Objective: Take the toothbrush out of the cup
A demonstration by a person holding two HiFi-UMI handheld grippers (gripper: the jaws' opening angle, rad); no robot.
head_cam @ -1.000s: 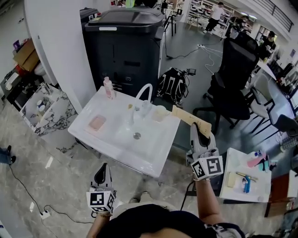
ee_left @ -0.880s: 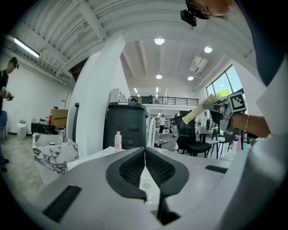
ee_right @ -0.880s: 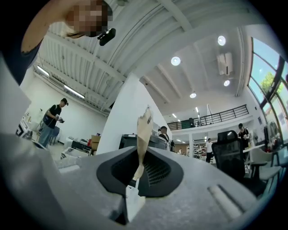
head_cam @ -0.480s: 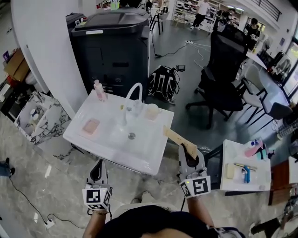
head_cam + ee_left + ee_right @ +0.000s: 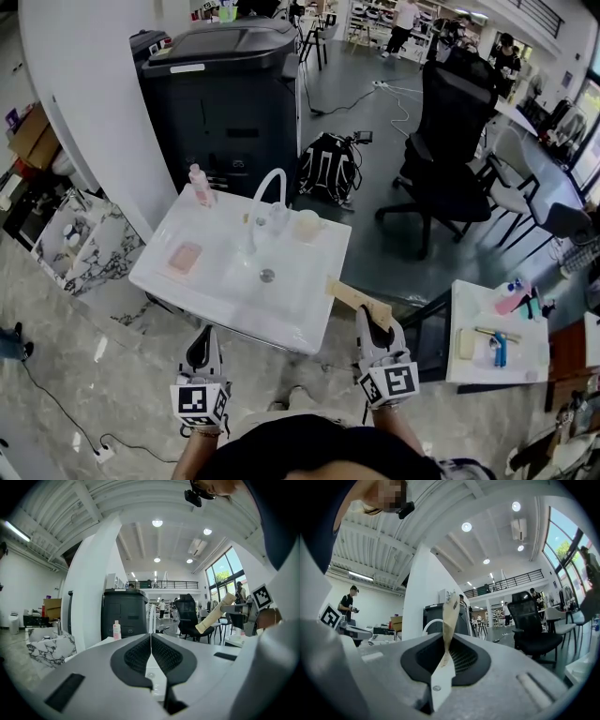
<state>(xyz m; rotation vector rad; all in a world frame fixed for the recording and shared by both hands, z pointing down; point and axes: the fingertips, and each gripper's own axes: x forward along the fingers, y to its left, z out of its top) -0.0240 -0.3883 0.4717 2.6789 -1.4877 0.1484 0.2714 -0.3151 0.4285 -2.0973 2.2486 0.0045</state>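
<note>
The right gripper [image 5: 374, 326] is clamped on the tan-wrapped toothbrush [image 5: 357, 299] at the sink's [image 5: 281, 311] right edge, well apart from the cup [image 5: 307, 225]. The left gripper [image 5: 202, 349] is empty, its 2 jaws pressed together.

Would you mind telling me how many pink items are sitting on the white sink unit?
2: a pink bottle at the back left corner of the sink, and a flat pink block on its left ledge beside the basin. Nothing there looks hidden.
</note>
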